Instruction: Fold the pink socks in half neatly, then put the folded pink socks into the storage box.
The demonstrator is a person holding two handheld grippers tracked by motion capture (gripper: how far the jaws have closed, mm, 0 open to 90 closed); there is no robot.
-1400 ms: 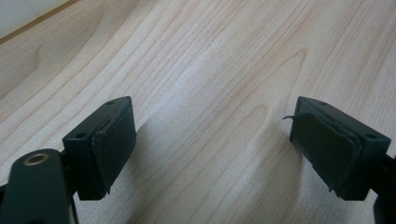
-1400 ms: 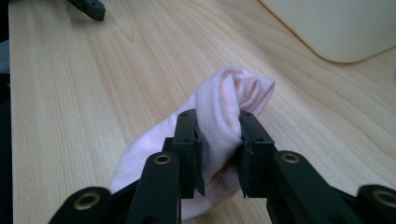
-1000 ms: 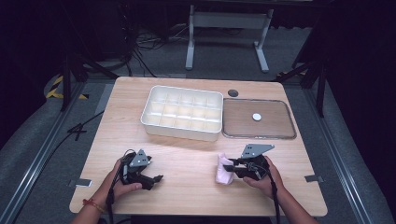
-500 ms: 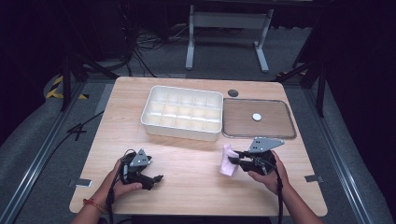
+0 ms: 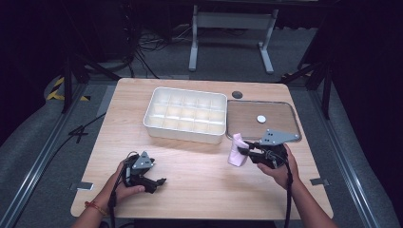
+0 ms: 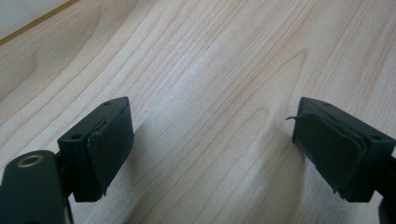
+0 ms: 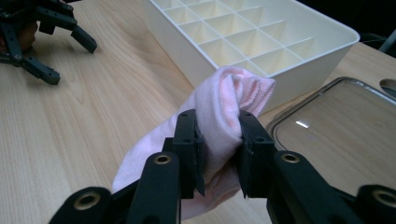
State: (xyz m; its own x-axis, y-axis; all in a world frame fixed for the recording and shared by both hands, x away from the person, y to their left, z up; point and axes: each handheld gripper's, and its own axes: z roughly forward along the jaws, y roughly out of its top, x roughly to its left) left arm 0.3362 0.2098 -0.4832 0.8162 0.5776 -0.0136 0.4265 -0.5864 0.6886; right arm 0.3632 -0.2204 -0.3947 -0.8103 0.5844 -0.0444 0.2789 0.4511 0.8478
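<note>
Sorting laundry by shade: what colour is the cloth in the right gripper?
Pale pink cloth, clearest in the right gripper view.

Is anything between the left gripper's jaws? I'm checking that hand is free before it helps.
No: in the left gripper view the left gripper stands wide open with just the bare wooden table between its pads.

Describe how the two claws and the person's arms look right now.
Both claws, left and right, are black two-jaw tools with dark pads, brass-coloured rivets, a grey three-cornered plate on top and a trailing black cable. The arms are bare; a red band circles the left wrist.
</note>
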